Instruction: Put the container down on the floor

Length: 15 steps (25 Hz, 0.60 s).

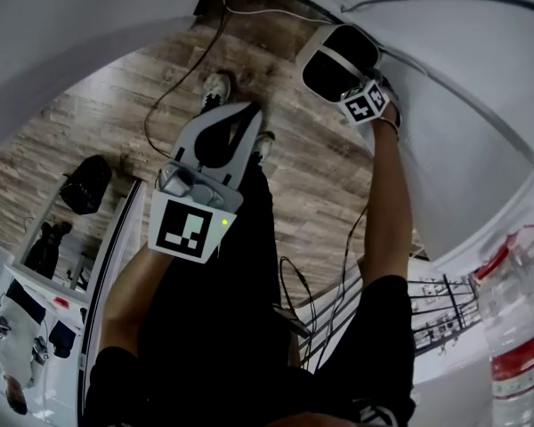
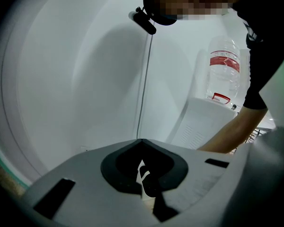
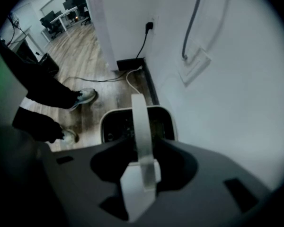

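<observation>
as r gripper [image 3: 142, 167] gapes, container [image 3: 157, 119] handle [image 3: 140, 126] sits btwn fingers.

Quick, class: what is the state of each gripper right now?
Left gripper: closed, empty.
Right gripper: open, container handle between its fingers.

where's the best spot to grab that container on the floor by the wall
Take the handle, the thin pale band arching upright over the open top of the container. Come straight down, fingers on its two flat faces near the crest. The wall crowds one side and the body looks too wide. The right gripper hangs there, open, around the band.
</observation>
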Tool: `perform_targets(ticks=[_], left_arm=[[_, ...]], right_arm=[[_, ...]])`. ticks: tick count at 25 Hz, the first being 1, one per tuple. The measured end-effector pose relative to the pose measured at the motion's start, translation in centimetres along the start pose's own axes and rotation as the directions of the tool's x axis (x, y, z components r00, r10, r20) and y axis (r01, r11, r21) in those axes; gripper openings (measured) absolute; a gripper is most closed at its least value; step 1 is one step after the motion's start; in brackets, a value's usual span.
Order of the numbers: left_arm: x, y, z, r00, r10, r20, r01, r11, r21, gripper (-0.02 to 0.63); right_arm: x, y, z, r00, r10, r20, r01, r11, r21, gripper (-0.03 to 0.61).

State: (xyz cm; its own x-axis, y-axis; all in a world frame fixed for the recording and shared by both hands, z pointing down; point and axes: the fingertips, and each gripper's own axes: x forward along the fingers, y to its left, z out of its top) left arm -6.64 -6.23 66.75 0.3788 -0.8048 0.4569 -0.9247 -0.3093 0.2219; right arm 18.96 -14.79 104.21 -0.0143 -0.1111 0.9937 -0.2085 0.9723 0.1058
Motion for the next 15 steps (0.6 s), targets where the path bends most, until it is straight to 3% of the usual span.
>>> perform_targets(ticks=[9, 15], left_arm=[[-2.2, -0.9, 2.4, 0.999, -0.001, 0.038, 0.001, 1.000, 0.004, 0.026], [-4.5, -2.4, 5.5, 0.997, 0.006, 0.070, -0.002, 0.999, -0.054, 0.026]], right_arm=[[-4.8, 0.0, -0.1, 0.999, -0.041, 0.022, 0.040, 0.998, 0.041, 0.175], [-10.8, 0.8, -0.1, 0.996, -0.070, 0.051, 0.064, 0.992, 0.106, 0.175]])
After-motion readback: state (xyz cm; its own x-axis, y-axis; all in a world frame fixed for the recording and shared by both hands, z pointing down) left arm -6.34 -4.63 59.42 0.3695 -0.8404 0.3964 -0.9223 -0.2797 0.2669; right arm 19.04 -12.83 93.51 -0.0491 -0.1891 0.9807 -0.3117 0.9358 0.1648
